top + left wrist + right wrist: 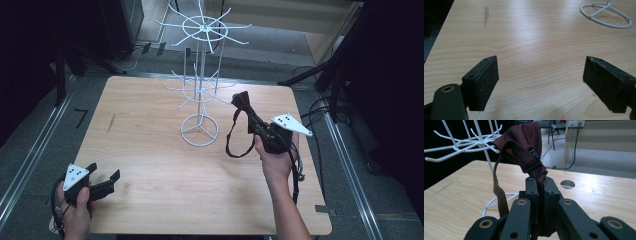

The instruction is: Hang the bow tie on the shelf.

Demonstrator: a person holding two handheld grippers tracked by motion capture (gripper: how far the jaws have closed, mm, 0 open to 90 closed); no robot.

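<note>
A dark red bow tie (243, 101) with a long strap hangs from my right gripper (251, 120), which is shut on it above the table's right half. In the right gripper view the bow tie (526, 142) sticks up from between the closed jaws, and its strap loops down to the left. A white wire display stand (200, 75) with hook arms stands at mid-table, just left of the bow tie; its hooks (461, 143) show close by. My left gripper (106, 176) rests open near the front left corner, nothing between its pads (487, 82).
The wooden table (150, 165) has a round cable hole (567, 184) past the bow tie. The stand's ring base (606, 16) lies ahead and right of the left gripper. Dark equipment and cables surround the table on the floor.
</note>
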